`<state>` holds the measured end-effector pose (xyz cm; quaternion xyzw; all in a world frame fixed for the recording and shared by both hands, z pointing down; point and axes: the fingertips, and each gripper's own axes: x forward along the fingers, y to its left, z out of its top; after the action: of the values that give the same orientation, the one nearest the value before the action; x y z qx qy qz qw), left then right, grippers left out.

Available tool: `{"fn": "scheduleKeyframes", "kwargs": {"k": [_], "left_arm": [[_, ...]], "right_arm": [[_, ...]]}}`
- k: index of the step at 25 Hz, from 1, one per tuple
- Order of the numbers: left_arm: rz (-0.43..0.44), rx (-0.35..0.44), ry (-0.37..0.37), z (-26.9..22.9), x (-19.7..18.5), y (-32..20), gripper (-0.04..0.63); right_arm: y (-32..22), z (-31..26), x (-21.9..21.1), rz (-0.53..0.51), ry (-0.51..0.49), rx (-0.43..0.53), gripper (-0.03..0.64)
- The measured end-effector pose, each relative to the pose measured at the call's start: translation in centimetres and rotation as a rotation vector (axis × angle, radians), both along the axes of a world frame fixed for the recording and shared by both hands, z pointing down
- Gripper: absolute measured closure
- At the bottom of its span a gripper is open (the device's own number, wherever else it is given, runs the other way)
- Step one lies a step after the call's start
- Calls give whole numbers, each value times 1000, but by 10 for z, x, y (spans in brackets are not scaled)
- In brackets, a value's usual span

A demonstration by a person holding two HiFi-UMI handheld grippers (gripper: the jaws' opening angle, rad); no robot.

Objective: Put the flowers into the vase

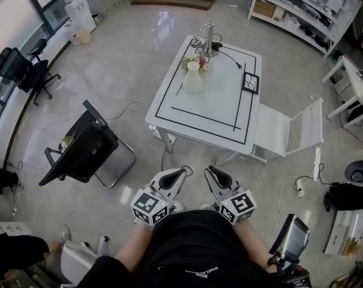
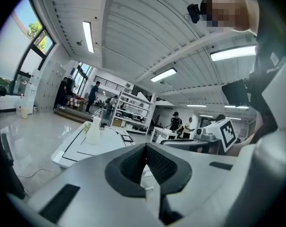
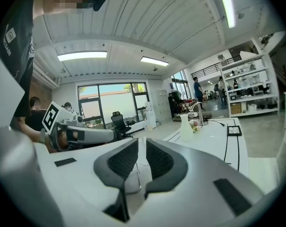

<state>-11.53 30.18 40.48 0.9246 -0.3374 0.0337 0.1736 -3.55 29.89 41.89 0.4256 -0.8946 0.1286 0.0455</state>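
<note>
A white vase (image 1: 192, 78) stands upright at the far side of the white table (image 1: 217, 110). Pink and green flowers (image 1: 200, 62) lie just behind it. Both grippers are held close to the person's body, well short of the table and pointing toward it. My left gripper (image 1: 180, 174) is shut with nothing in it, its pads meeting (image 2: 145, 148). My right gripper (image 1: 212, 171) is closed down to a thin slit (image 3: 142, 143) and holds nothing. The vase (image 2: 94, 130) shows small and far in the left gripper view. In the right gripper view the vase (image 3: 186, 128) has the flowers (image 3: 195, 125) beside it.
A metal stand (image 1: 206, 38) and a small black frame (image 1: 251, 83) are also on the table. A white folding chair (image 1: 289, 131) stands at its right and a black chair (image 1: 85, 146) at the left. Cables lie on the floor. Shelves and people are far back.
</note>
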Motion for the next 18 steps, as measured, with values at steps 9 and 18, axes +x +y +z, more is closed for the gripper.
{"fn": "scheduleKeyframes", "kwargs": {"k": [9,18], "left_arm": [[10,-29,6,16,-41,-13,592],[-27,-81,10,34,-62,-35,592]], "right_arm": [[-8,13,-28,43,18,-19,557],[-31,26,-36,55,16,-51,557]]}}
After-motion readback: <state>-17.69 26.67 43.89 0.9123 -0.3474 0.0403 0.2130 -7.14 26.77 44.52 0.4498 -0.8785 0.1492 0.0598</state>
